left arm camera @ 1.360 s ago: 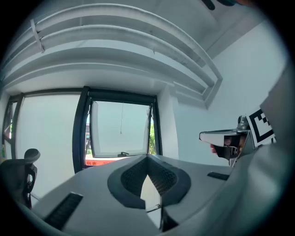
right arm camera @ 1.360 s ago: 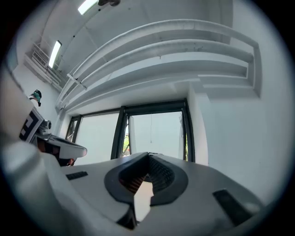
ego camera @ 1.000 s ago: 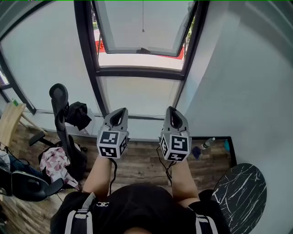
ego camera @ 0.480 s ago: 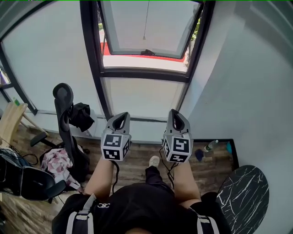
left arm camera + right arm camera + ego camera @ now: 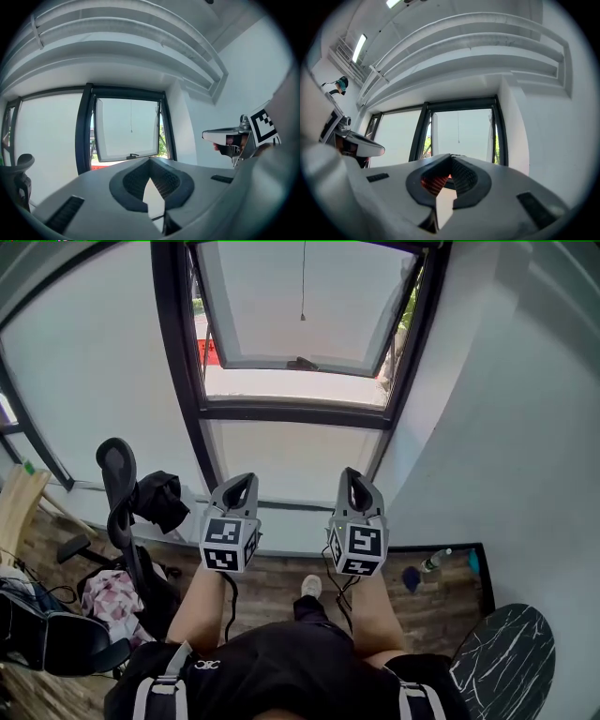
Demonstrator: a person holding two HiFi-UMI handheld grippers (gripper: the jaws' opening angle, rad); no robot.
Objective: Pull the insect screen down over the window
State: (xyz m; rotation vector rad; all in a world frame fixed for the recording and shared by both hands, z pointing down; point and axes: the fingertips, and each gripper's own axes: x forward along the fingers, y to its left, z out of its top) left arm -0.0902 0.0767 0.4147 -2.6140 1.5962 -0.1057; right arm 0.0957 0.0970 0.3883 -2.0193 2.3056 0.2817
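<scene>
The person has stepped closer since the earlier frames. In the head view the window (image 5: 295,315) now fills more of the upper centre, and a shoe (image 5: 310,587) shows at lower centre. The left gripper (image 5: 244,480) and right gripper (image 5: 352,474) sit side by side mid-frame, well apart from the glass. The pull cord (image 5: 303,282) hangs at top centre, and the insect screen is not yet drawn (its roll lies out of view above).

In the left gripper view the jaws are pressed together on nothing, with the cord far off above the tips.

The right gripper view shows the same: jaws closed and empty.

Reaching in like this would likely knock the thin cord swinging rather than catch it. An off-centre tug could also skew the screen.
</scene>
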